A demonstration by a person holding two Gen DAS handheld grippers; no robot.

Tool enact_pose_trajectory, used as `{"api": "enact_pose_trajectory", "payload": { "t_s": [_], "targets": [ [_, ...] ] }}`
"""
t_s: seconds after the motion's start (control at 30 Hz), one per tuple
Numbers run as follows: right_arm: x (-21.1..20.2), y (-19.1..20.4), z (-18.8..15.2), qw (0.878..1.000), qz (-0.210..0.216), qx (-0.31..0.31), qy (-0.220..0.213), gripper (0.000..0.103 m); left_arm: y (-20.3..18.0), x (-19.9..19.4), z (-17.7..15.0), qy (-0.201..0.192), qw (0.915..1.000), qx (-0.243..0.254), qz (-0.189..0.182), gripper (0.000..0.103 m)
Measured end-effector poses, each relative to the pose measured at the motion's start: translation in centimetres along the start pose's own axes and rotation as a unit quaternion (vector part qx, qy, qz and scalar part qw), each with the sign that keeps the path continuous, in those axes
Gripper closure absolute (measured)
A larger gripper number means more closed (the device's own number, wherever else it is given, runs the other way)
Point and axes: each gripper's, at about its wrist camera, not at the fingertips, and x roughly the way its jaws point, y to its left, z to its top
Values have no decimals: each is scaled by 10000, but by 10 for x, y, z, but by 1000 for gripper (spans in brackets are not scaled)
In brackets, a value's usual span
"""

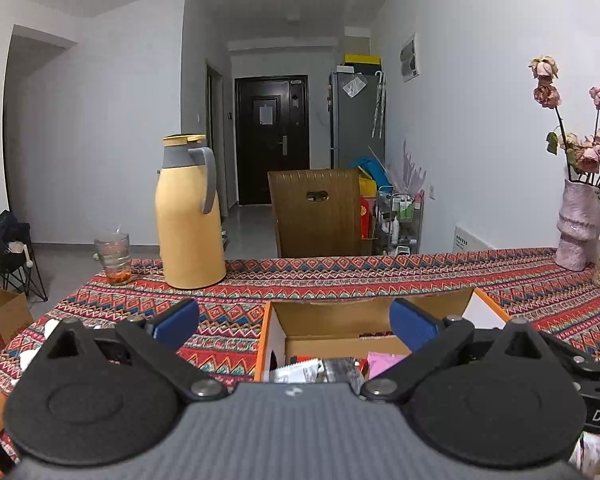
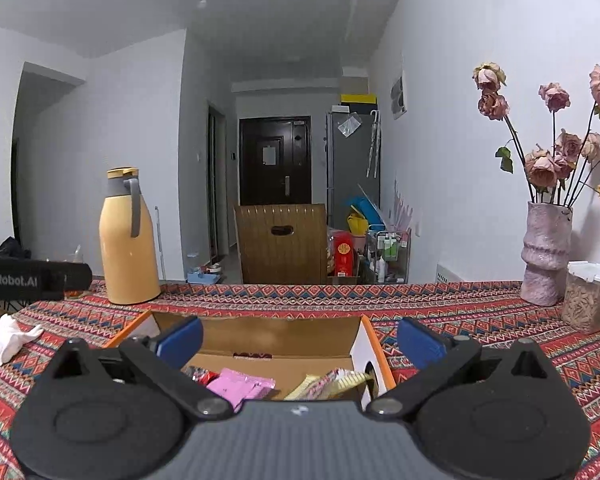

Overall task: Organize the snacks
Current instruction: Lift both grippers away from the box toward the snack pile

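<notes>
A woven, matt red patterned tablecloth [image 2: 440, 312] carries an orange-edged corrugated cardboard box [image 2: 364, 350] with glossy pink plastic snack packets [image 2: 240, 386], a smooth satin yellow plastic jug [image 2: 128, 248] and a rough pink ceramic vase [image 2: 546, 254]

In the left wrist view, the gripper body hides the near part of the cardboard box [image 1: 278, 320] at lower centre, and the snack packets [image 1: 320, 370] inside show only as partial edges. The vase of dried roses [image 1: 576, 224] is cut off at the right edge. In the right wrist view, the pink packet [image 2: 240, 388] is half covered, and a white-lidded jar [image 2: 590, 300] at the right edge is cropped.
</notes>
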Motion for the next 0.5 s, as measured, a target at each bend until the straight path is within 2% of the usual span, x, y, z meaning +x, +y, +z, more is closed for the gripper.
{"api": "enact_pose_trajectory", "payload": {
  "t_s": [0.5],
  "targets": [
    [-65, -14, -40, 9996, -33, -2, 294, 0, 17, -53, -44, 316, 9995, -64, 3, 0]
  ]
}}
